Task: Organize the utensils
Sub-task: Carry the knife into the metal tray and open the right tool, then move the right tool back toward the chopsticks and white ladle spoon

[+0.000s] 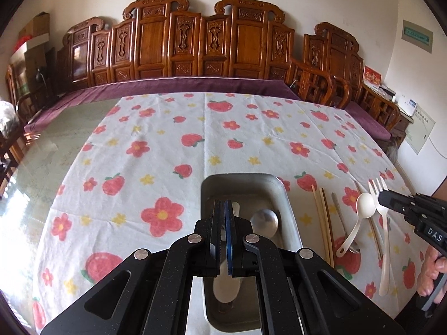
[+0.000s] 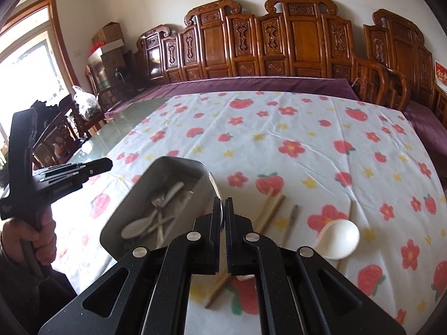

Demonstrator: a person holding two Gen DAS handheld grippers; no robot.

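A metal tray sits on the flowered tablecloth and holds a metal spoon and white utensils. My left gripper is above the tray, shut on a white utensil handle. To the right lie chopsticks, a white spoon and a white fork. My right gripper is shut on a white fork beside the tray; it also shows in the left wrist view. The white spoon and chopsticks lie below it.
A flowered tablecloth covers part of a glass table. A carved wooden bench with a purple cushion stands behind the table. Wooden chairs stand at the right. Boxes are stacked at the back left.
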